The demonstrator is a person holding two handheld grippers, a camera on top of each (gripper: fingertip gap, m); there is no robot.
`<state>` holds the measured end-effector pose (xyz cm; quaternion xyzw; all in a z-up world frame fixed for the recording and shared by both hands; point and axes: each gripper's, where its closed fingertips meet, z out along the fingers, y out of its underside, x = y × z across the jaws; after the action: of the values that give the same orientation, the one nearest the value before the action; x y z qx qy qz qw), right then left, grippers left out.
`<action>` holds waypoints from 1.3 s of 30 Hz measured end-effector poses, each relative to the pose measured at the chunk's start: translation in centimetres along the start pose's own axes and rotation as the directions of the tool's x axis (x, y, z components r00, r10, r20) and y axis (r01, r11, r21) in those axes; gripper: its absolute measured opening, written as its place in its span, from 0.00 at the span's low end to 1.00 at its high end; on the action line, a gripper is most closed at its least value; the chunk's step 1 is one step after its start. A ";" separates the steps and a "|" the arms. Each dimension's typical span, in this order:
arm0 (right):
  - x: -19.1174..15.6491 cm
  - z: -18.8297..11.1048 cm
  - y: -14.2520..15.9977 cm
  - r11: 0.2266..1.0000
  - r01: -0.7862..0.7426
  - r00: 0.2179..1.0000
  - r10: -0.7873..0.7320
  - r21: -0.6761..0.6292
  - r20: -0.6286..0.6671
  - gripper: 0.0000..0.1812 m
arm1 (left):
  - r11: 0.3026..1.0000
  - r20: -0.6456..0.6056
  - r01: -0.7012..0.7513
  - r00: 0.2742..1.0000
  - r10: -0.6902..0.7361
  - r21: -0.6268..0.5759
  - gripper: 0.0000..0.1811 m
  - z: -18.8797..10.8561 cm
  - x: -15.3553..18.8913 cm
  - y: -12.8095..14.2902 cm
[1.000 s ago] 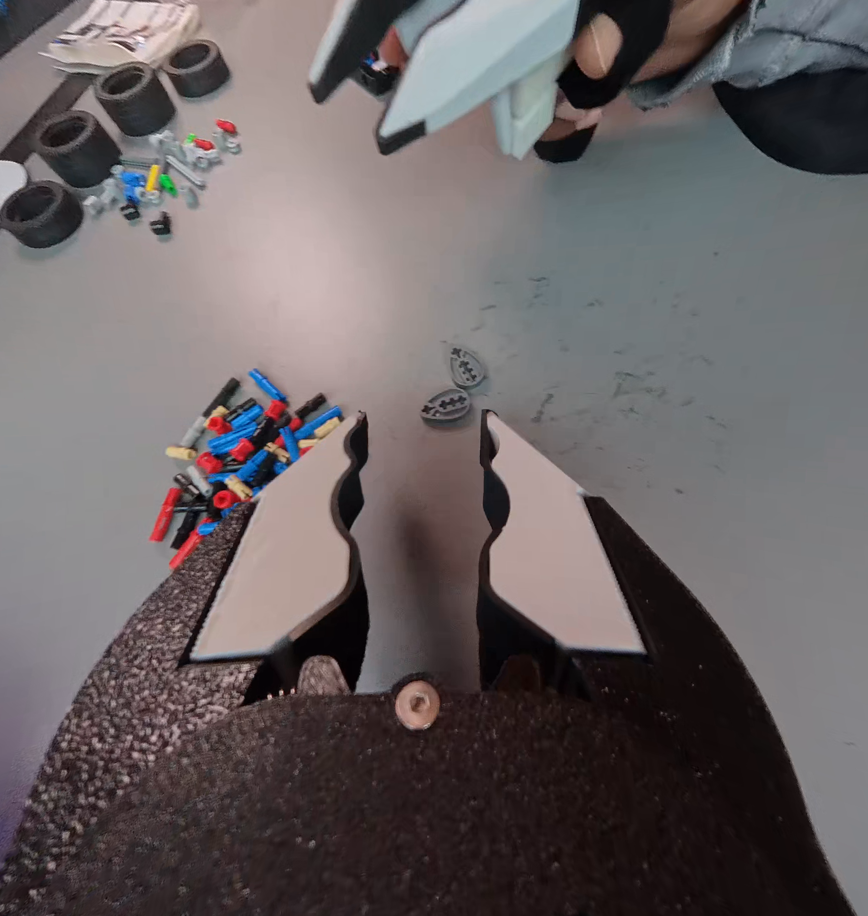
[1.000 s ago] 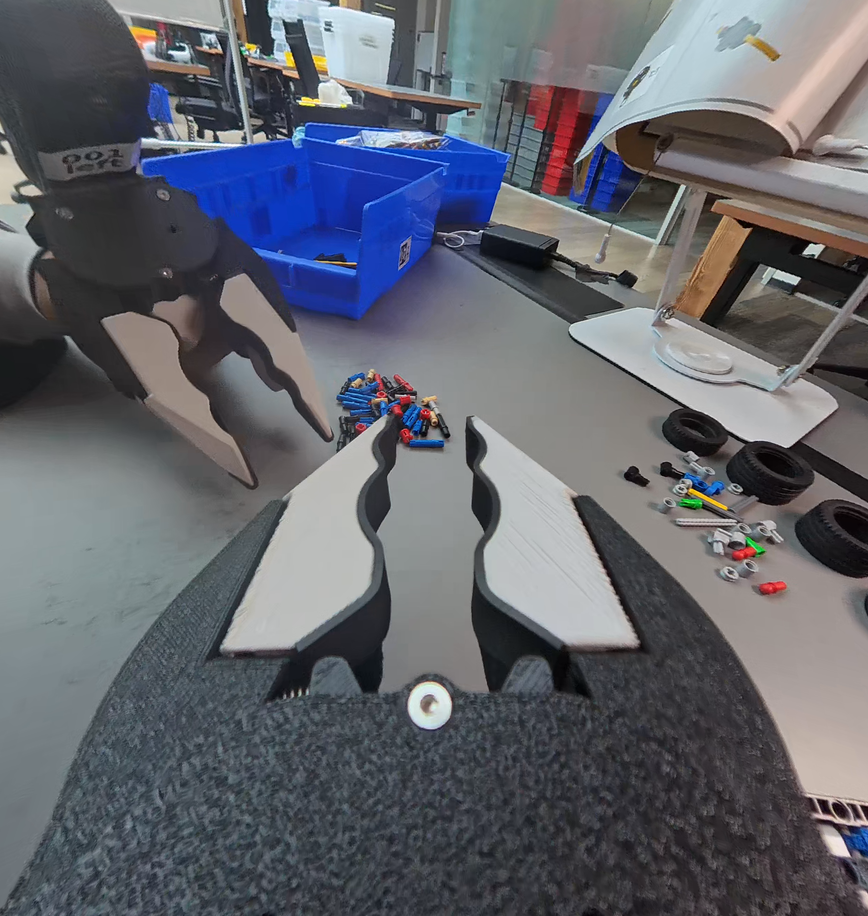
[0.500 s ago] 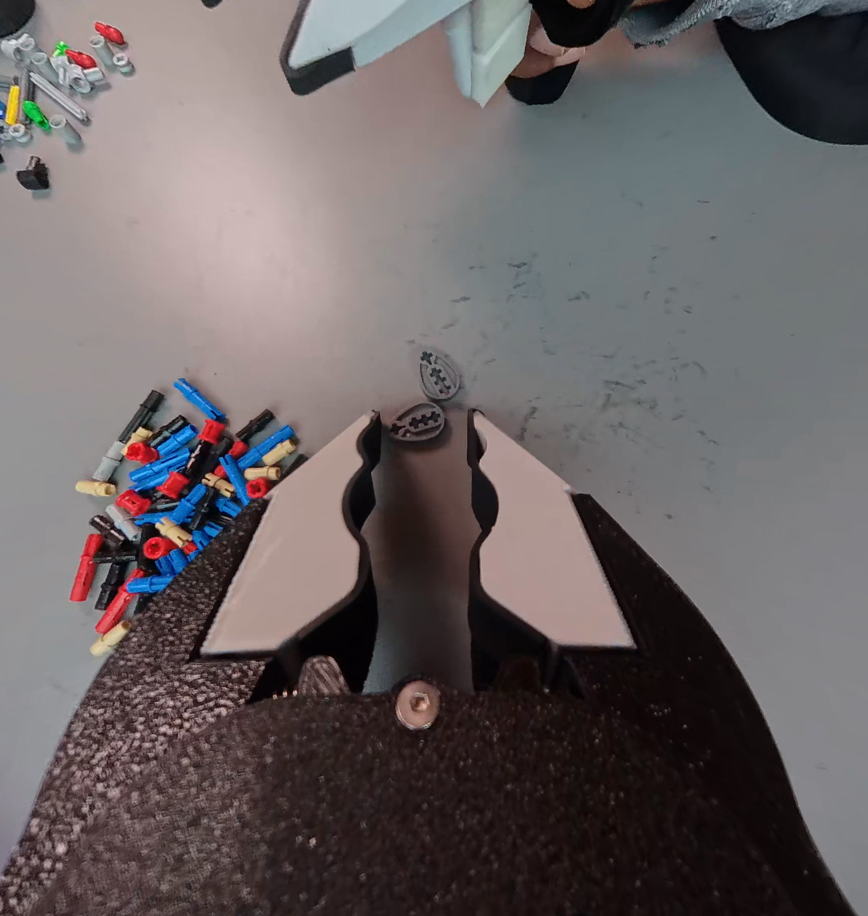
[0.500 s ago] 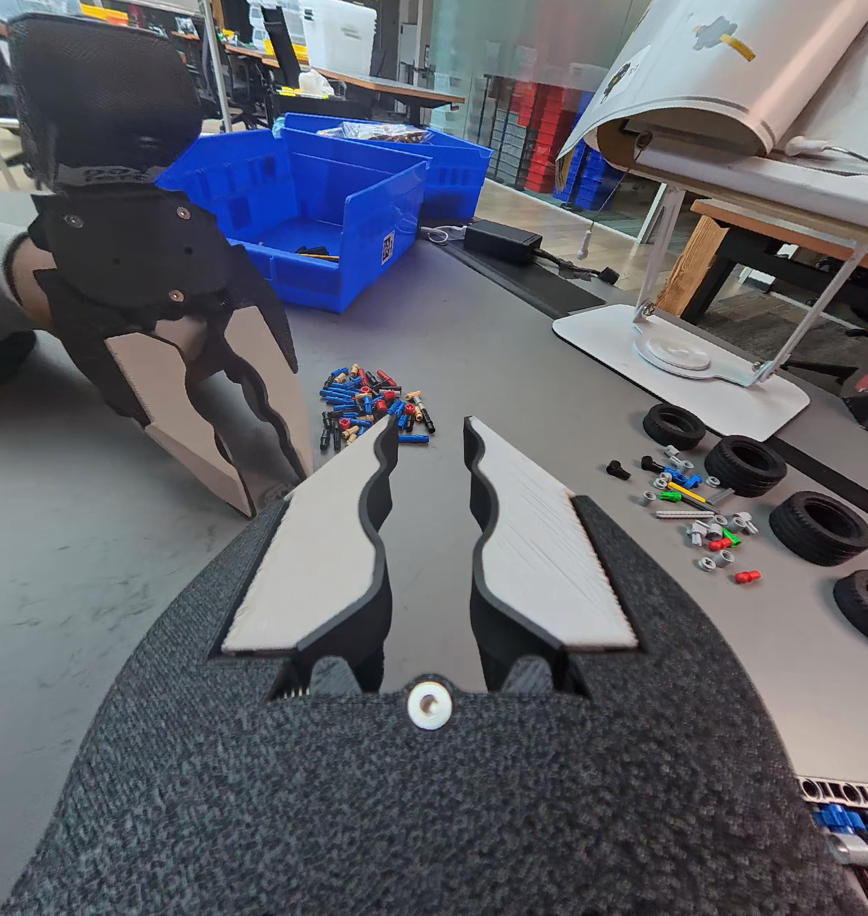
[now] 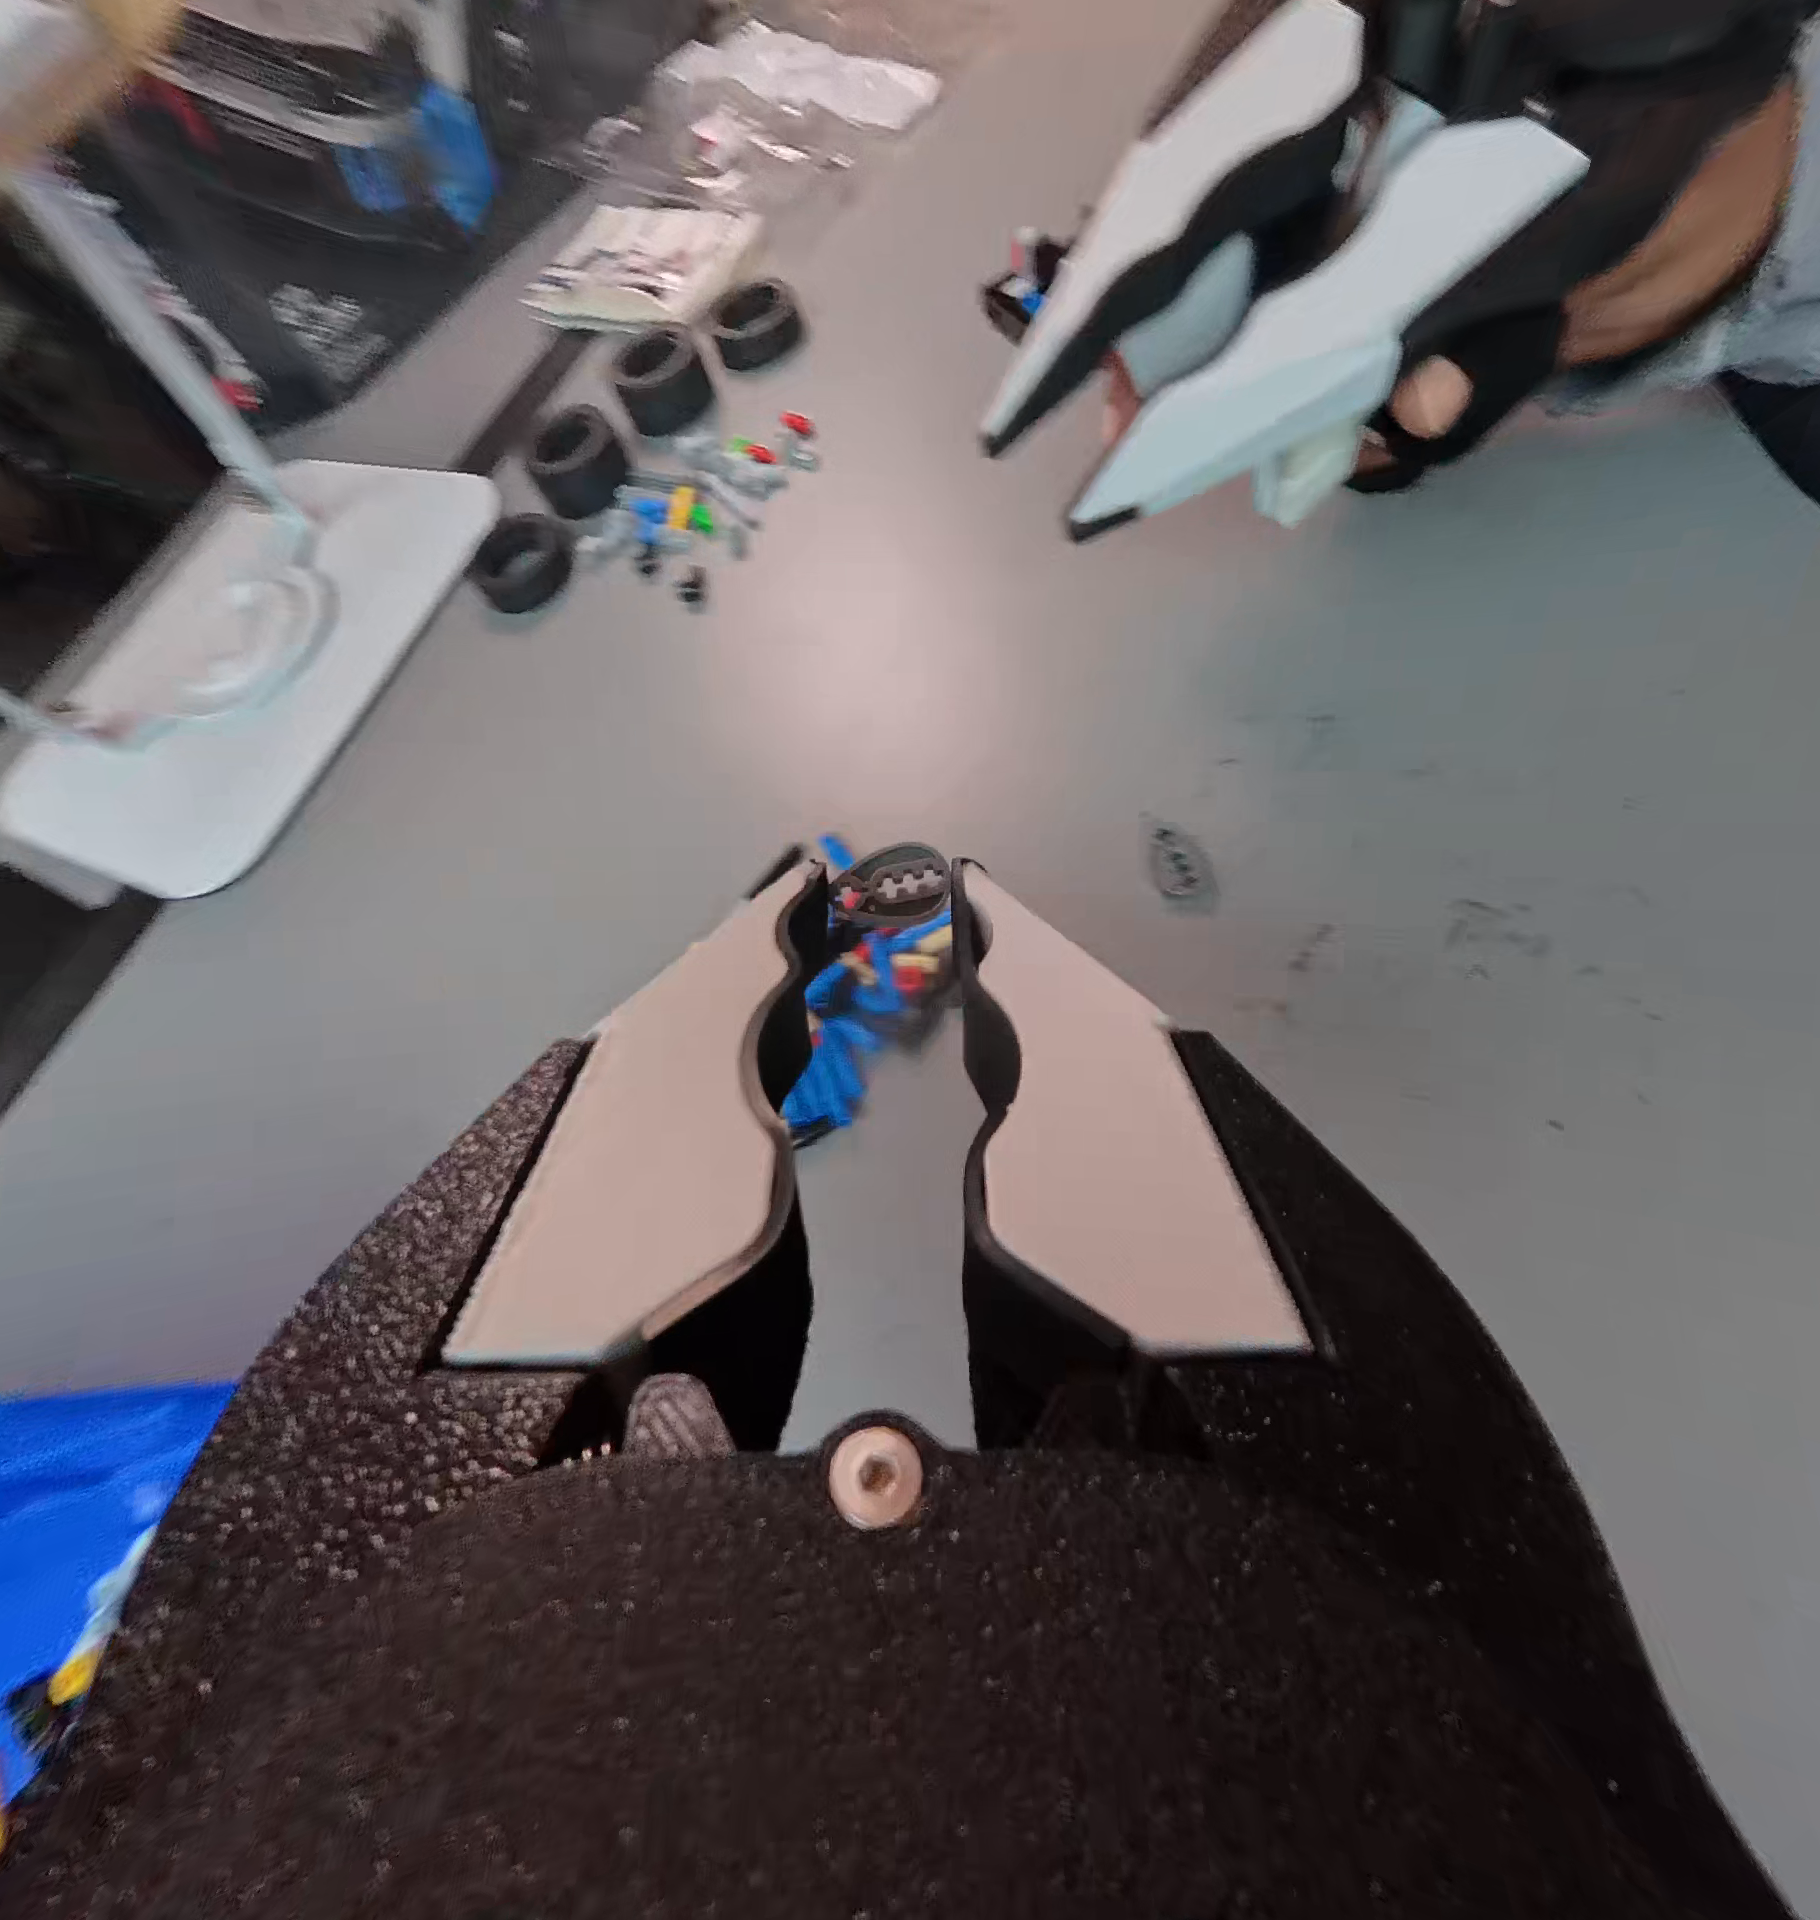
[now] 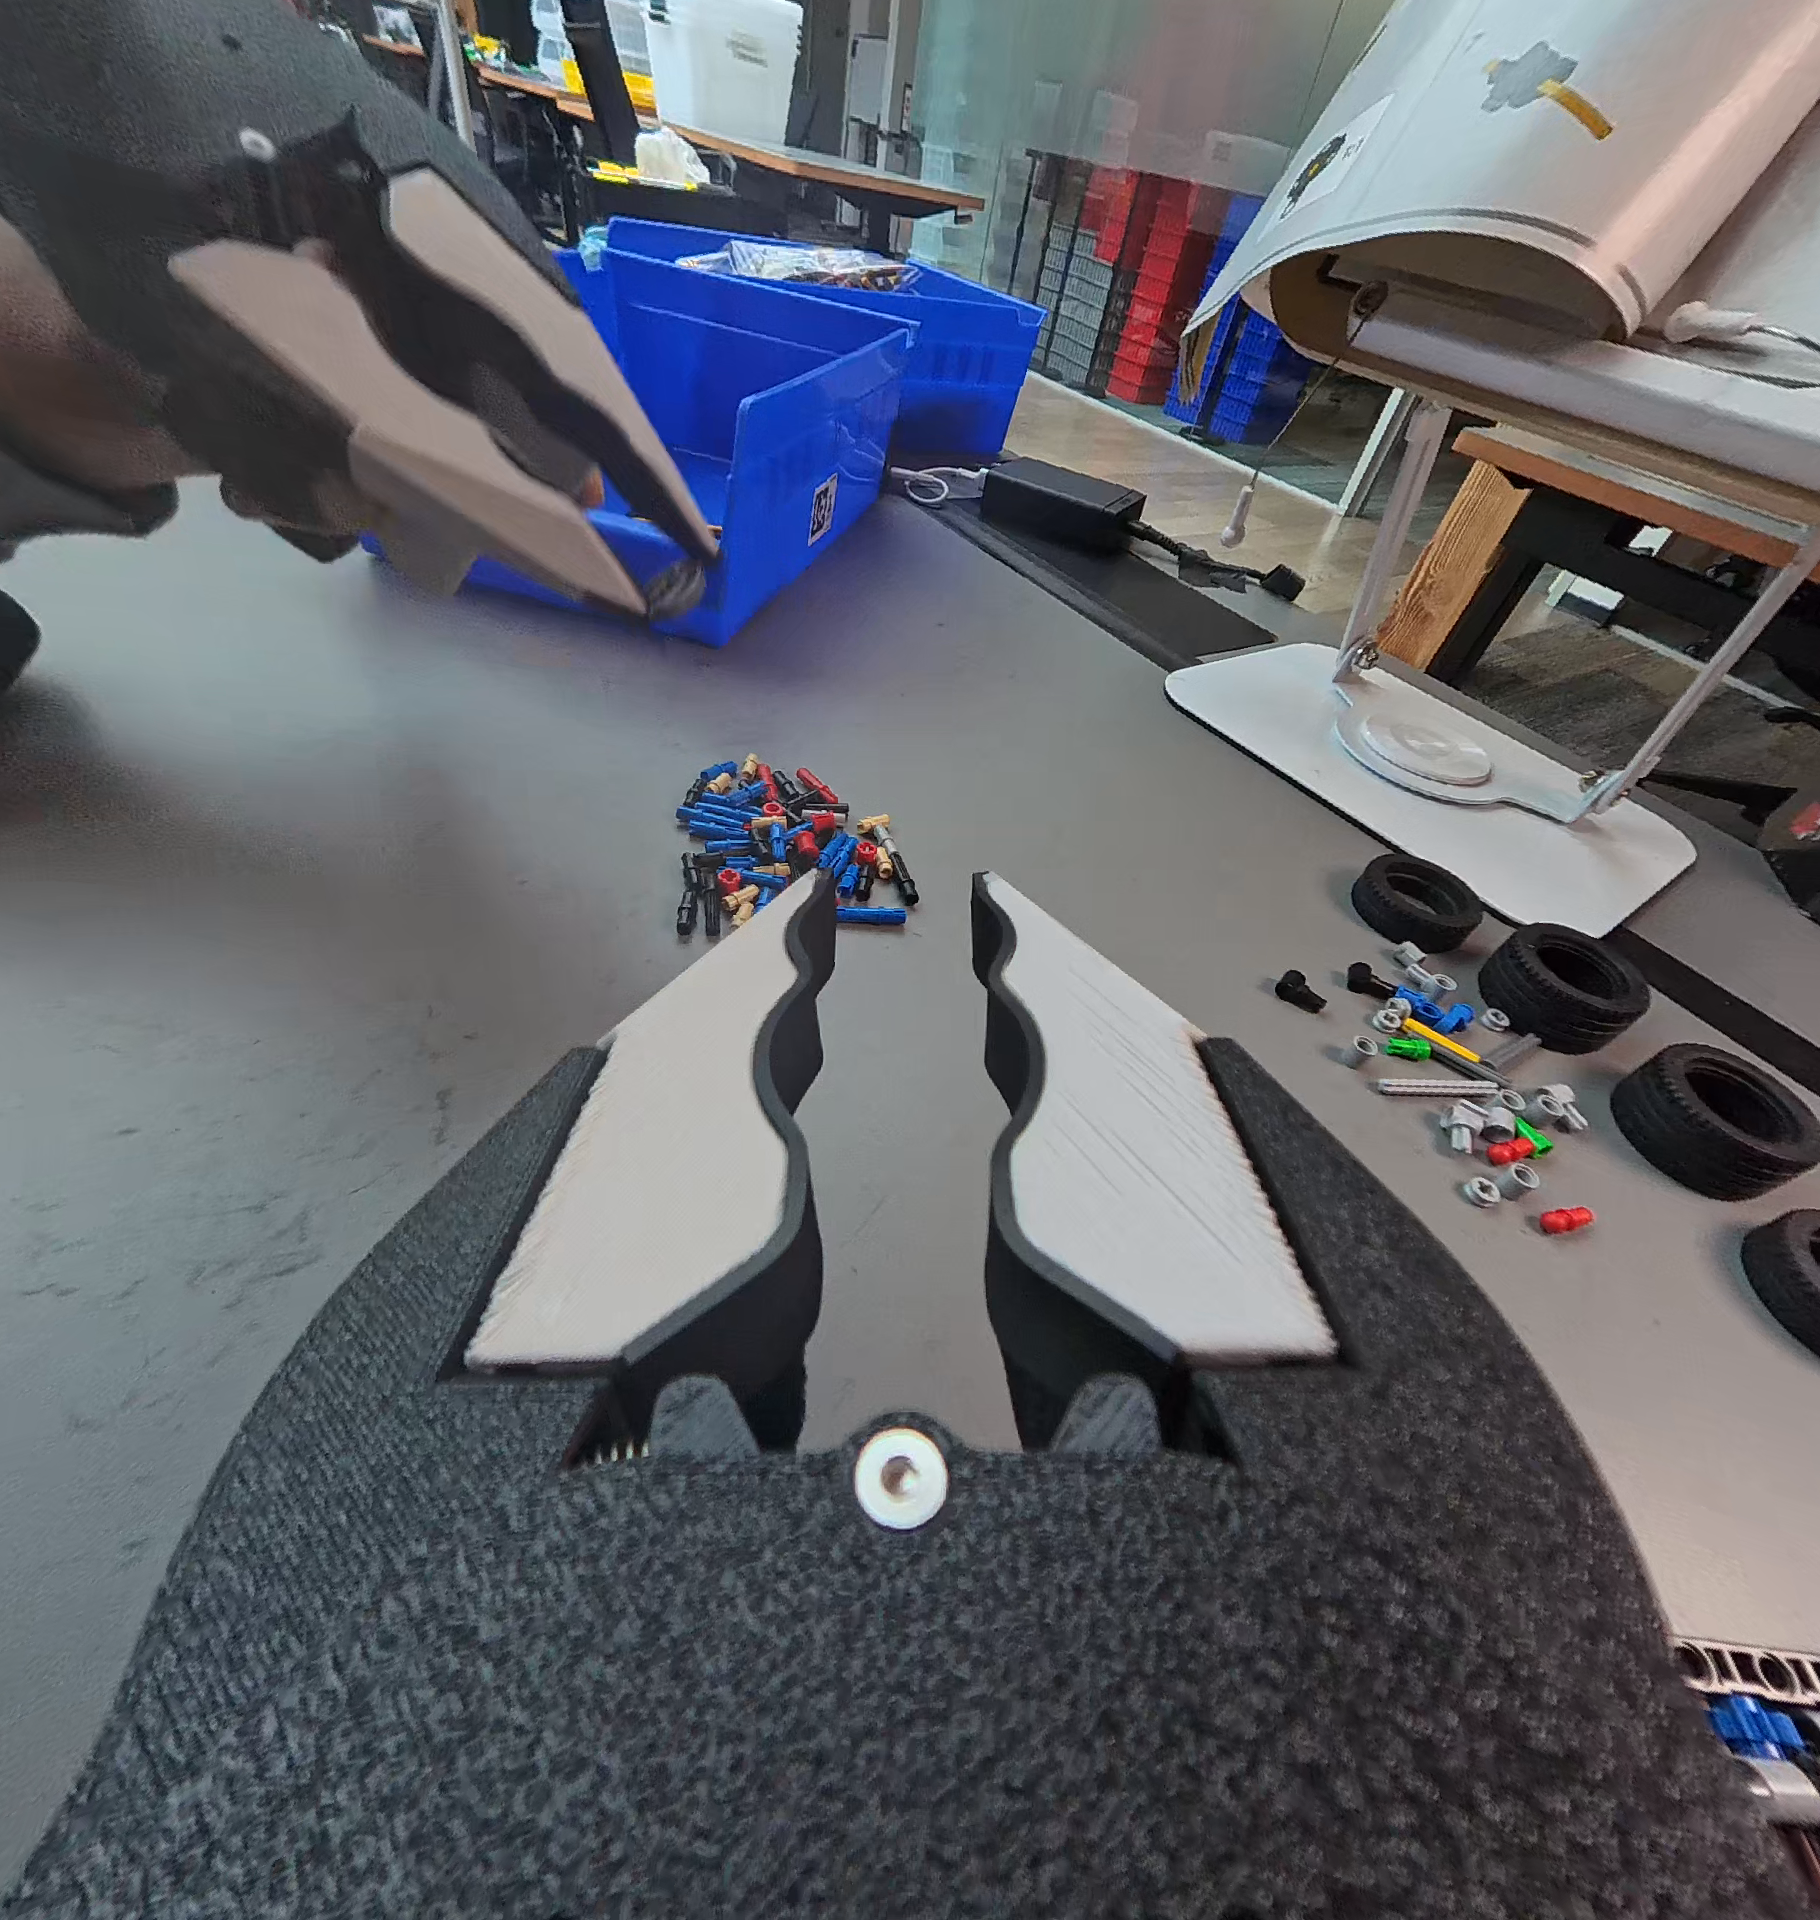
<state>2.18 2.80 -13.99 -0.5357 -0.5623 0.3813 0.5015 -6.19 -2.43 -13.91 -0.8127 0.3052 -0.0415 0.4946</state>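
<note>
Up off the bench (image 5: 989,665), a small dark oval piece with cross-shaped holes (image 5: 890,885) is pinched between the tips of the left gripper (image 5: 888,883), whose jaws are closed on it. Directly beneath that oval piece, seen through the gap between the jaws, lies the pile of blue, red, black and tan pins (image 5: 864,997). A second dark oval piece (image 5: 1179,864) lies flat on the bench to the right of the held one, apart from it. Farther beyond the held piece and to its left stand four black tyres (image 5: 667,379) beside a scatter of small coloured parts (image 5: 708,488). Beyond them is a white stand base (image 5: 251,665).

The right gripper (image 6: 901,883) hovers over the bench with its jaws parted and nothing between them, its tips just short of the pin pile. From that side, the held piece hangs in front of a blue bin (image 6: 802,436).
</note>
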 end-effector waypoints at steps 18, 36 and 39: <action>-0.4 0.3 0.2 0.999 0.035 0.999 -0.035 -0.021 -0.003 0.13 | 0.905 0.452 0.373 0.784 -0.425 0.203 0.26 -7.7 -13.5 4.3; -0.2 0.2 0.3 1.000 0.007 1.000 -0.007 -0.028 -0.004 0.20 | 0.990 -0.360 -0.032 0.933 -0.021 -0.139 0.26 6.0 10.6 3.0; -0.3 0.4 0.4 0.999 0.008 1.000 -0.008 -0.035 0.004 0.19 | 0.985 -0.340 -0.032 0.940 -0.027 -0.168 0.22 6.4 10.3 3.3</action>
<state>1.87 2.59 -14.51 -0.5413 -0.5719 0.3703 0.4928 2.99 -4.07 -22.33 -0.8323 0.3897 -0.1548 0.3627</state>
